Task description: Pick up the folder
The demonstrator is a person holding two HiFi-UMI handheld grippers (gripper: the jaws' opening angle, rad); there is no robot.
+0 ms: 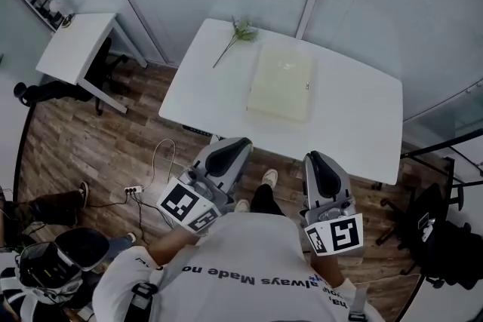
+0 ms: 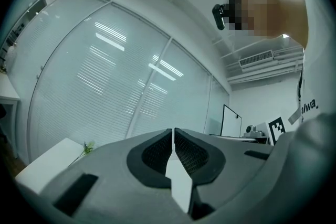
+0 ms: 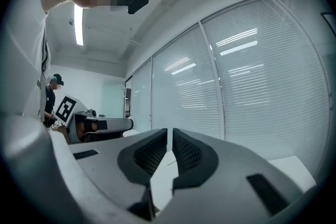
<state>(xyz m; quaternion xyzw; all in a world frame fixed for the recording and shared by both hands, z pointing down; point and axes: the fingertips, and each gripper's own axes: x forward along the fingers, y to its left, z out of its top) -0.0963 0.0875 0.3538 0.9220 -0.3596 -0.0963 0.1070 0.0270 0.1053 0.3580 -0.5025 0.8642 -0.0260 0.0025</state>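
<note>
Head view: the white table (image 1: 355, 128) stands against the glass wall; the folder (image 1: 281, 81), pale yellow-green and flat, lies on the table near its far edge, roughly mid-width; a thin green sprig (image 1: 235, 38) lies on the table's far left corner, just left of the folder and apart from it; the left gripper (image 1: 238, 144) and the right gripper (image 1: 316, 158) are both held off the table's near edge, over the wooden floor (image 1: 98, 147), well short of the folder; a small desk (image 1: 72, 49) stands left of the table; a power strip (image 1: 133, 191) lies on the floor near the table's near left corner.

Left gripper view: the left gripper's jaws meet with nothing between them; beyond them the table's left corner and the sprig show low on the left, with the slatted blinds (image 2: 105, 81) behind the table.

Right gripper view: the right gripper's jaws are closed and empty, only a thin slit showing; a bare stretch of the table lies beyond and to the right of them; the left gripper sits alongside at the left; the folder cannot be made out here.
</note>
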